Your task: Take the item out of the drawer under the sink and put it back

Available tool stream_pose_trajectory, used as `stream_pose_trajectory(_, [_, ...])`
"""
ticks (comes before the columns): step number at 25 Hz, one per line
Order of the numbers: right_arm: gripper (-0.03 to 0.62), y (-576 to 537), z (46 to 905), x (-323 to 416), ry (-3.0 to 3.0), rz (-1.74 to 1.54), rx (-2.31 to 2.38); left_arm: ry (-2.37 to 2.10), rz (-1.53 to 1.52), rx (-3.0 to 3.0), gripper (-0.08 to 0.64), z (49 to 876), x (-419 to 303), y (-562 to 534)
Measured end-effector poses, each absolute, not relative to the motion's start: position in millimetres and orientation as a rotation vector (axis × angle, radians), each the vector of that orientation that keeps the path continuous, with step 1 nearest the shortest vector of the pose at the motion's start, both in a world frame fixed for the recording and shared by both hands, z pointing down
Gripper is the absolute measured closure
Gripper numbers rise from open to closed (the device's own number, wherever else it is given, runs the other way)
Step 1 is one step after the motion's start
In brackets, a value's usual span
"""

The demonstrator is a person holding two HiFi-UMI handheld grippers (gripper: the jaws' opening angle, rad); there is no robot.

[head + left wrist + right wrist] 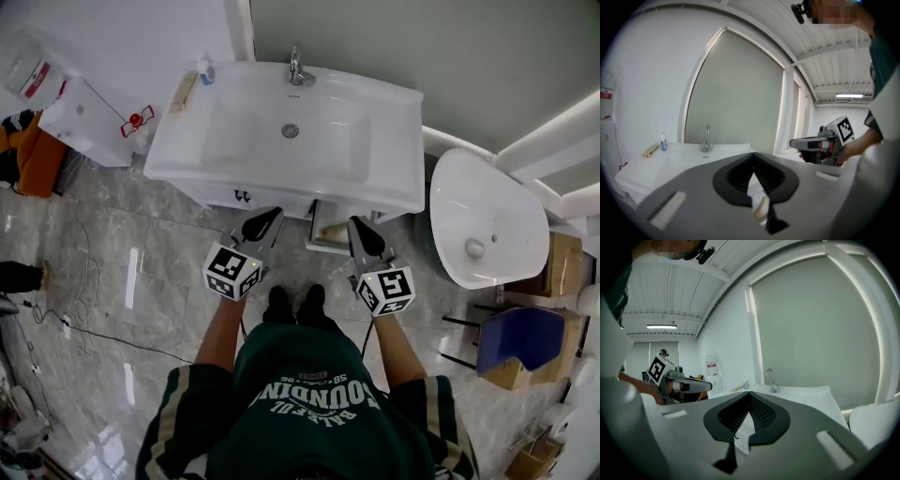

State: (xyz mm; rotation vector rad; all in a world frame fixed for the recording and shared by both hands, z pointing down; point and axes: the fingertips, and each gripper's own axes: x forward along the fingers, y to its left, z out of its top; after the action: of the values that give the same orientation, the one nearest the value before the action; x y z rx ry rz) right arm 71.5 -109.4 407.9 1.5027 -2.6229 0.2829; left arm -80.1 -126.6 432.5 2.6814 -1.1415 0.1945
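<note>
A white sink [234, 141] with a chrome tap [298, 67] tops a vanity cabinet in front of me. Under it, between my grippers, a drawer [328, 232] stands pulled out a little; I cannot make out what is inside. My left gripper [265, 223] hovers at the cabinet's front, left of the drawer, shut and empty. On the drawer's other side my right gripper [362, 232] is shut, with nothing in it. The left gripper view looks over the sink top [684, 154] with the right gripper [799, 143] off to the side. The right gripper view shows the left gripper [701, 386] likewise.
A white toilet [487, 220] stands right of the vanity, with a blue seat [525, 342] and cardboard boxes [562, 262] beyond. A white cabinet [89, 122] is at the left. A small bottle [204, 70] rests on the sink's back corner. Cables [75, 319] trail over the marble floor.
</note>
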Motion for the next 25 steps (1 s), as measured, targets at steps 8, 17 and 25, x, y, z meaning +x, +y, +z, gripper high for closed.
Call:
stream_pose_trajectory(8, [0.591,-106,417,80,-2.629,0.295,1.475,-1.148,0.213,2.661,0.511,441,-73,-118])
stream_pose_trajectory(17, [0.591,-105,444,94,-2.595,0.365,1.457,-1.122,0.264,2.626,0.511,460,-66,-113])
stream_pose_trajectory(25, [0.591,-103,505,117,-2.494,0.516,1.491,-1.059,0.33,2.573,0.511,504,-55,-107])
